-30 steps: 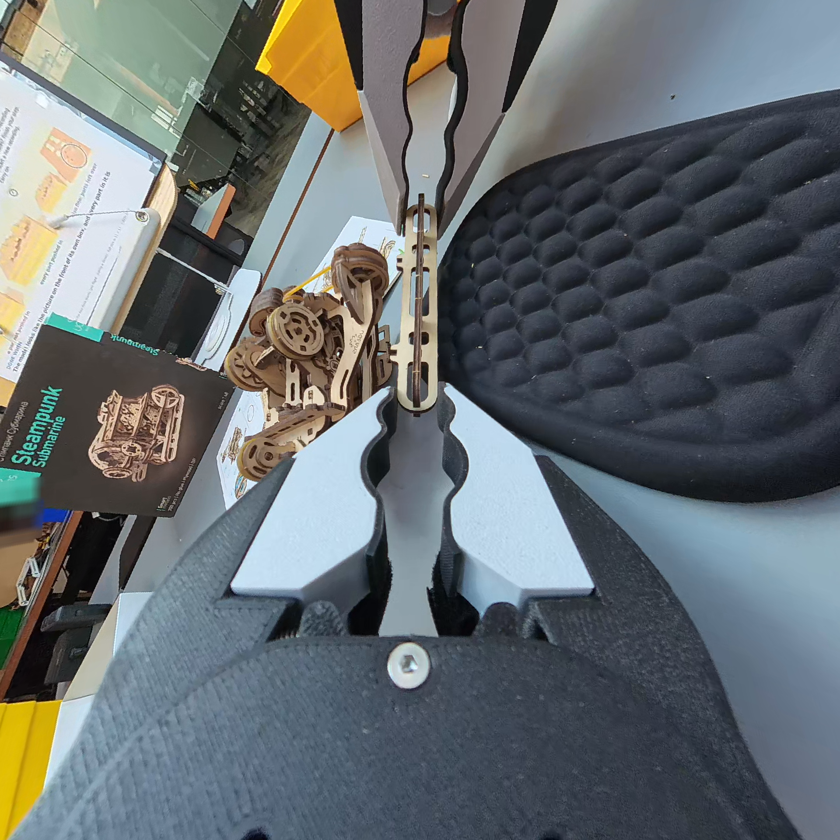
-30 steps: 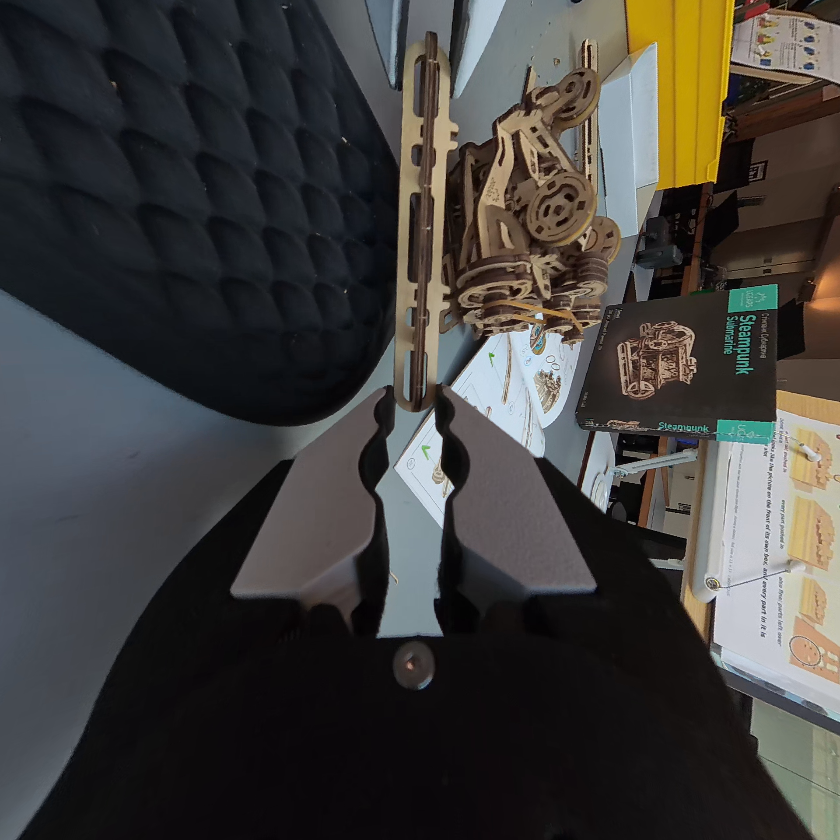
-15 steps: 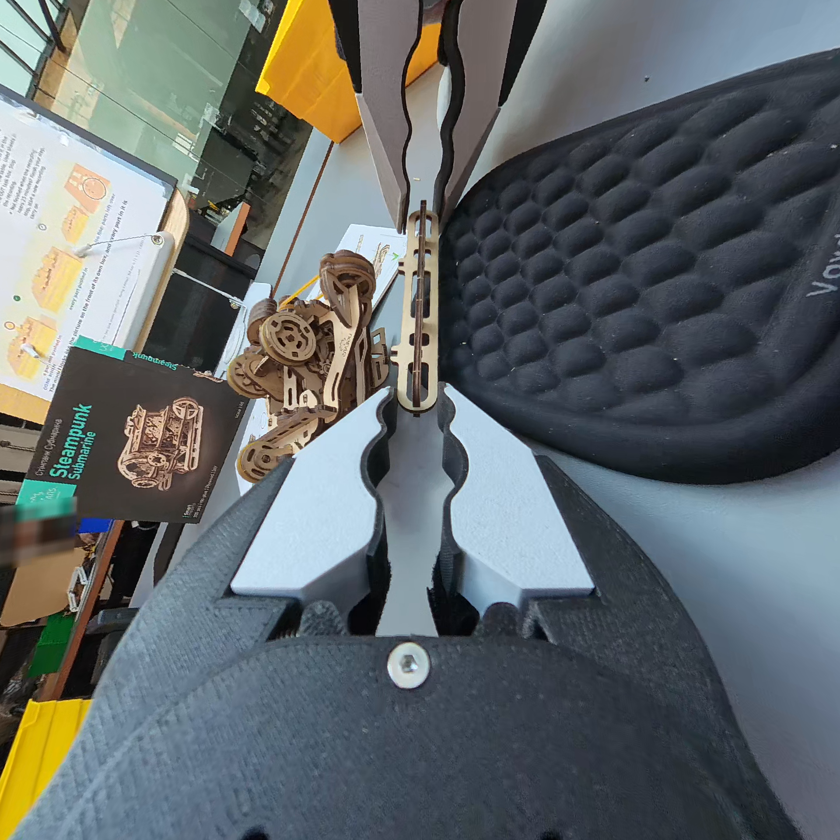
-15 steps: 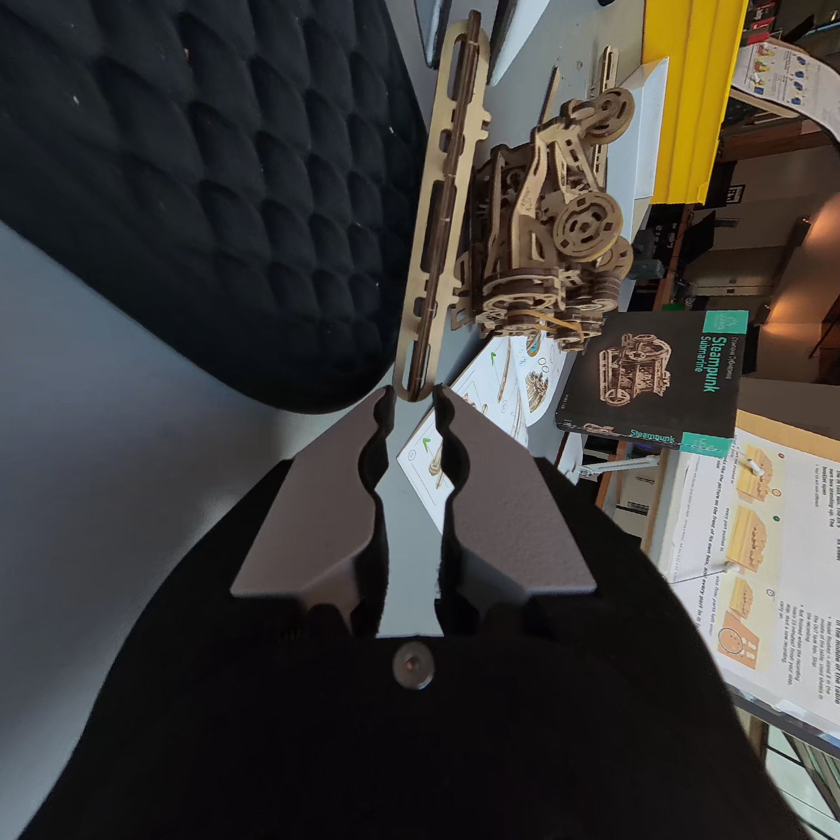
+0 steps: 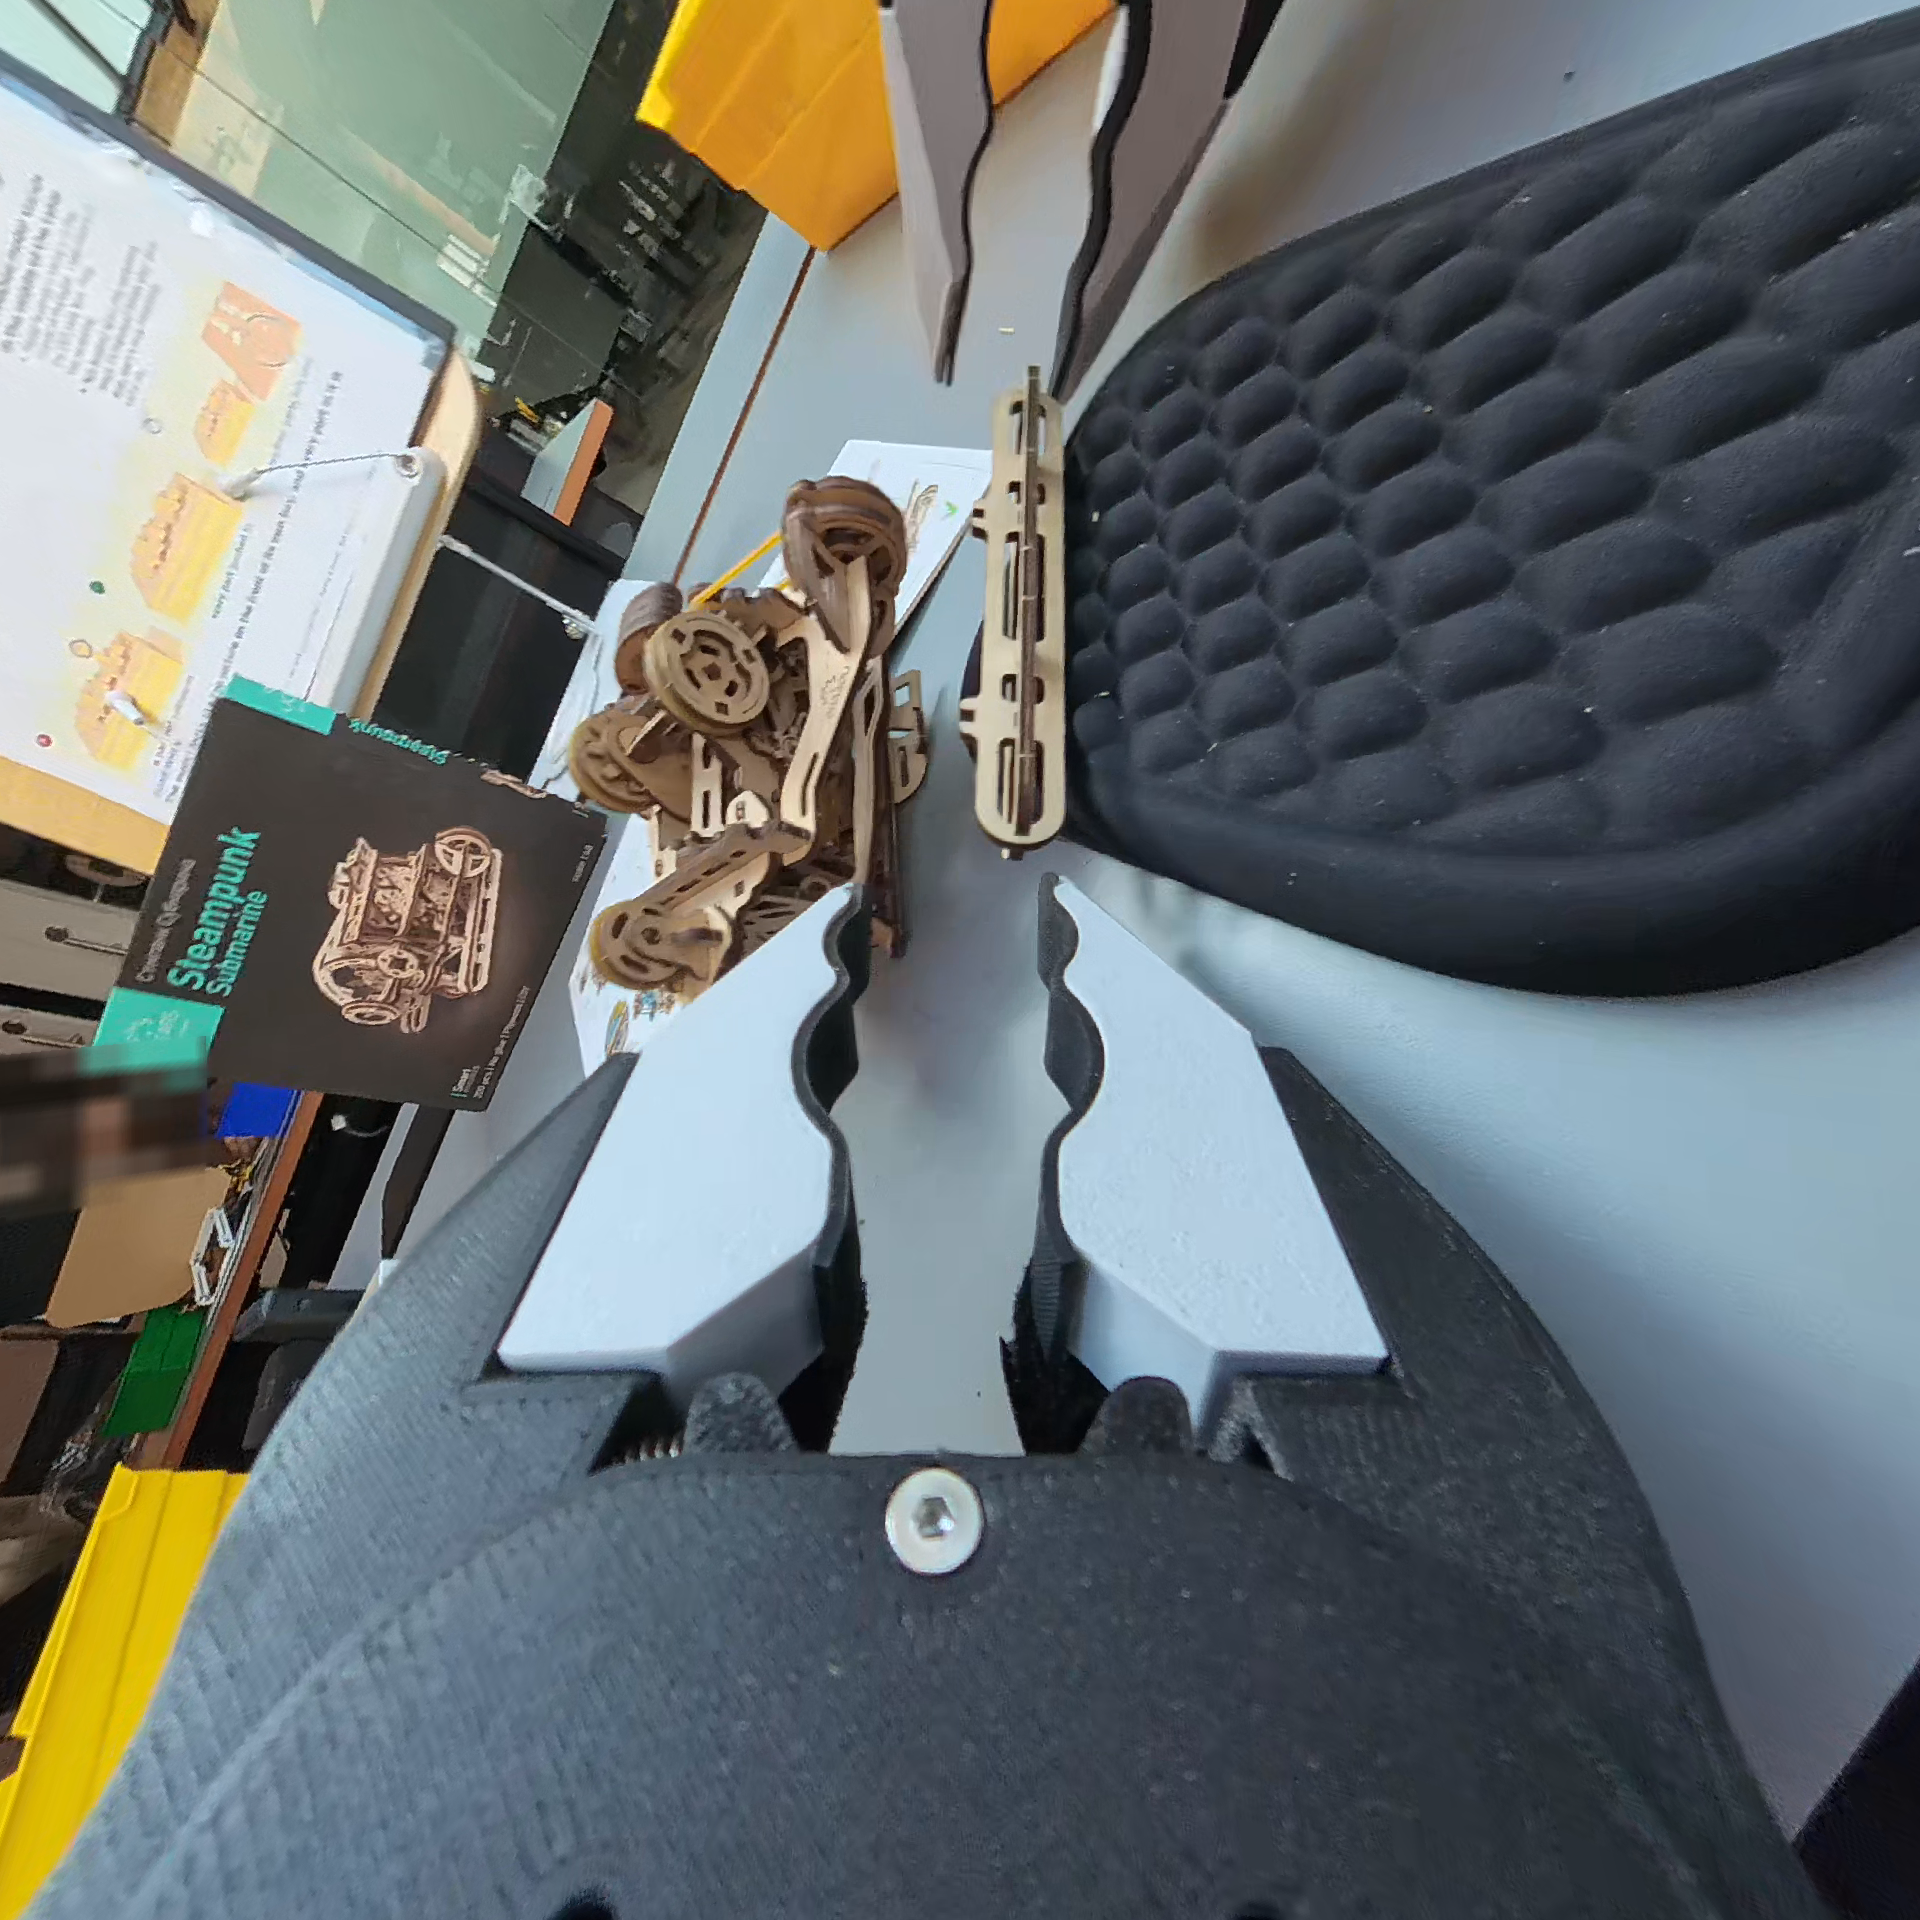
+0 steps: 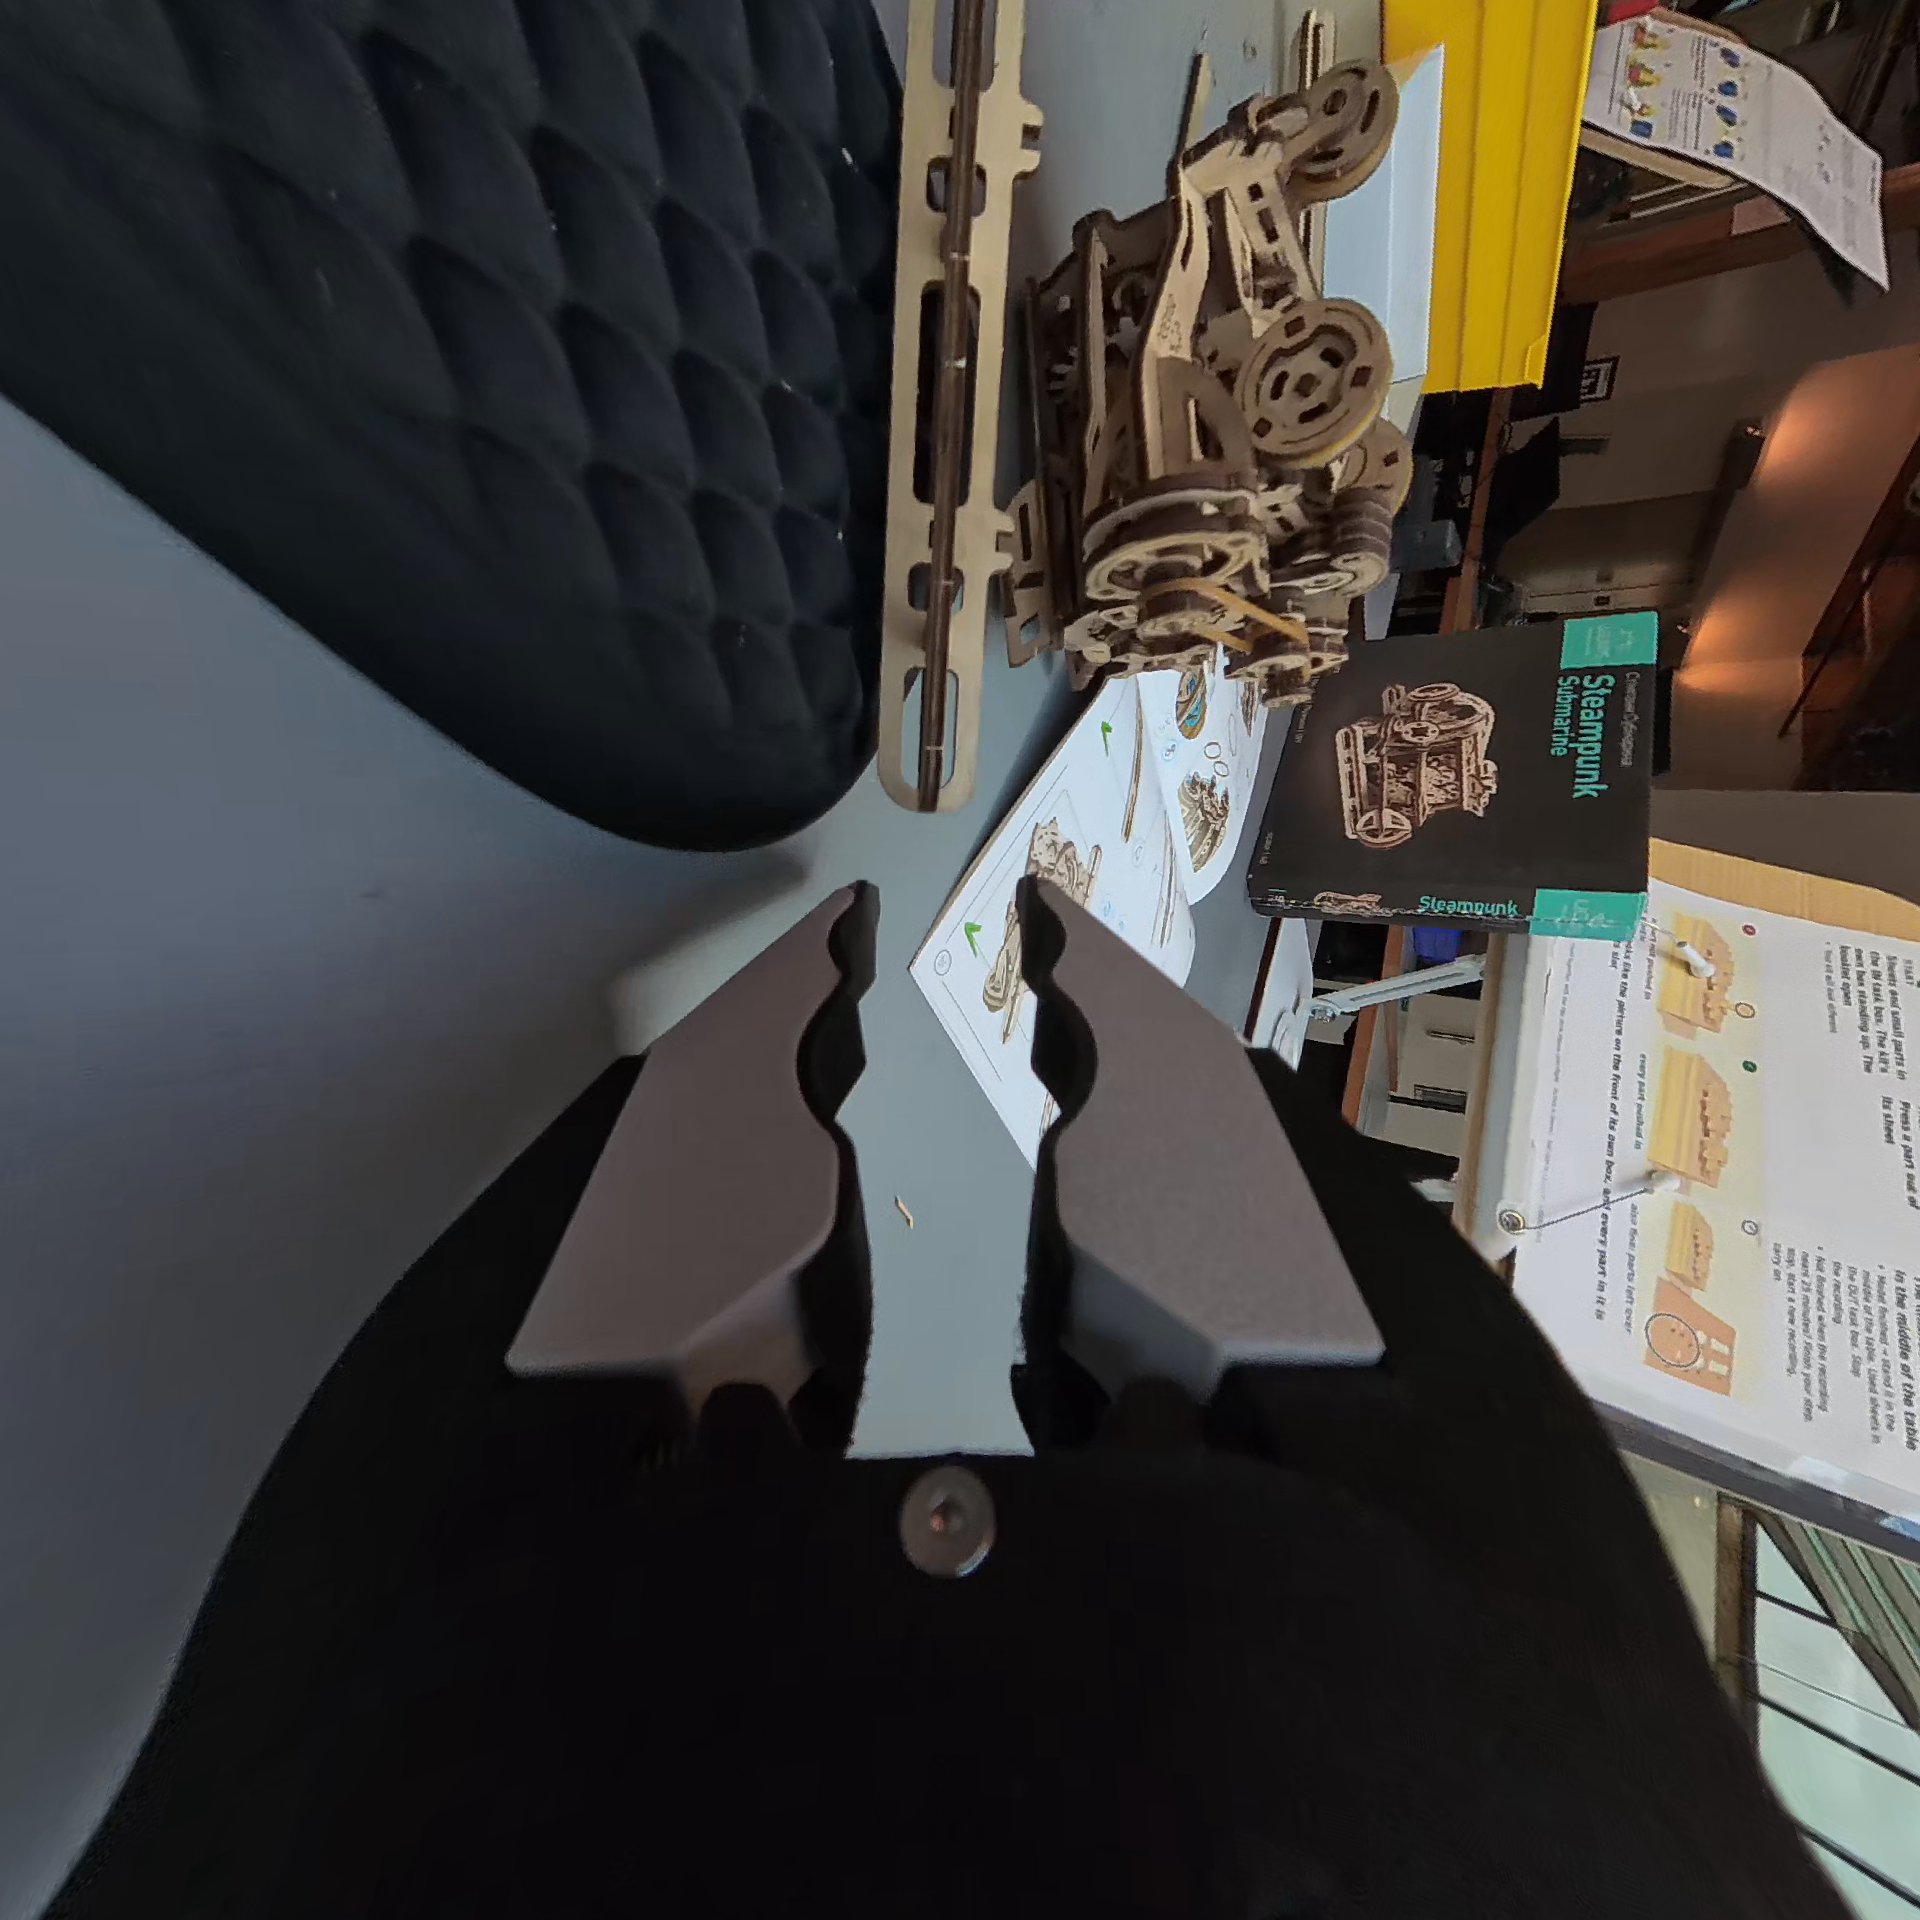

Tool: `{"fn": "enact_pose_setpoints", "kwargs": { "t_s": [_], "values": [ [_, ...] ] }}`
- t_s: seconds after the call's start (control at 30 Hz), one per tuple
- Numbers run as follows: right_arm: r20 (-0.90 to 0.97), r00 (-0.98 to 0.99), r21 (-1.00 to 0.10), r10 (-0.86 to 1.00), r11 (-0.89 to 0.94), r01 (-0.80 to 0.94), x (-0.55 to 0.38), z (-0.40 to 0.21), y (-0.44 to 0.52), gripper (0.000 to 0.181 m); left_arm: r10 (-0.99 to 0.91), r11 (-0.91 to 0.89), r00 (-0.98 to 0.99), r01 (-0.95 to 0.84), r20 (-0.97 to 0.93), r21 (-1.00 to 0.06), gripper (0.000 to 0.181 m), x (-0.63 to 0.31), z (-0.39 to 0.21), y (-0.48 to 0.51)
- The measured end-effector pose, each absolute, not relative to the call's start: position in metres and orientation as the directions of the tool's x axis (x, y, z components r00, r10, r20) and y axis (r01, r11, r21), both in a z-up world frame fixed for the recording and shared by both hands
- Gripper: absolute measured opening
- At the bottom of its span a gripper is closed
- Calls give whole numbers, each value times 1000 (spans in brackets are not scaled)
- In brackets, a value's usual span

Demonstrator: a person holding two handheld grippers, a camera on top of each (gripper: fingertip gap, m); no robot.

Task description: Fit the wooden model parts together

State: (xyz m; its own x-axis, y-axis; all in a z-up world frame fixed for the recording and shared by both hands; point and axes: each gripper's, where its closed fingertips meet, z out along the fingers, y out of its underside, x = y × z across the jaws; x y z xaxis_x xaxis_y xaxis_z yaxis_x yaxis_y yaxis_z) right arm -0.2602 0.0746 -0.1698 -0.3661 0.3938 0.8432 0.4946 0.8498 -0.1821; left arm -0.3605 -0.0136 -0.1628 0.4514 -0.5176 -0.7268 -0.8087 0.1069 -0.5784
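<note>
A slotted wooden strip [image 5: 1023, 623] rests free on the grey table [image 5: 1558, 1195], on edge against the black cushion [image 5: 1507, 520]. It also shows in the right wrist view [image 6: 940, 416]. The part-built wooden model [image 5: 758, 727] with wheels and gears stands just beside it, also in the right wrist view [image 6: 1195, 416]. My left gripper [image 5: 951, 904] is open and empty, a short way off the strip's near end. My right gripper [image 6: 943, 904] is open and empty off the other end. It shows in the left wrist view [image 5: 1003, 353] beyond the strip.
A black kit box [image 6: 1455, 769] and an open instruction leaflet [image 6: 1081, 894] lie by the model. A yellow bin [image 6: 1486, 187] stands behind it and a clipboard with a printed sheet [image 6: 1714, 1195] lies at the table's side. The cushion [image 6: 416, 364] takes up much of the table. About 15 cm separates my left fingertips from my right.
Both grippers were shut on the ends of the strip. Both have opened, let it go and backed off, and the strip now rests against the cushion.
</note>
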Motion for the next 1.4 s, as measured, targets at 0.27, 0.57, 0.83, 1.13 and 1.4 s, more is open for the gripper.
{"fn": "enact_pose_setpoints", "kwargs": {
  "t_s": [0.27, 0.57, 0.83, 1.13, 1.4],
  "values": [
    [785, -91, -507, 613, 719, 475, -242, -153, 82, 25, -446, 125, 731, -521, -517, -844, 32, -392, -122, -16],
    [711, 39, -648, 703, 632, 426, -232, -148, 90, 25, -406, 176, 803, -401, -437, -899, 32, -408, -107, -9],
    [586, 78, -773, 806, 529, 350, -230, -138, 89, 25, -311, 129, 834, -438, -456, -890, 32, -424, -109, 7],
    [485, 123, -857, 866, 443, 263, -225, -123, 92, 25, -257, 176, 953, -117, -160, -977, 36, -466, -79, 10],
    [440, 110, -885, 891, 409, 224, -226, -119, 86, 25, -259, 189, 966, 35, -16, -981, 40, -484, -71, 11]
  ]
}}
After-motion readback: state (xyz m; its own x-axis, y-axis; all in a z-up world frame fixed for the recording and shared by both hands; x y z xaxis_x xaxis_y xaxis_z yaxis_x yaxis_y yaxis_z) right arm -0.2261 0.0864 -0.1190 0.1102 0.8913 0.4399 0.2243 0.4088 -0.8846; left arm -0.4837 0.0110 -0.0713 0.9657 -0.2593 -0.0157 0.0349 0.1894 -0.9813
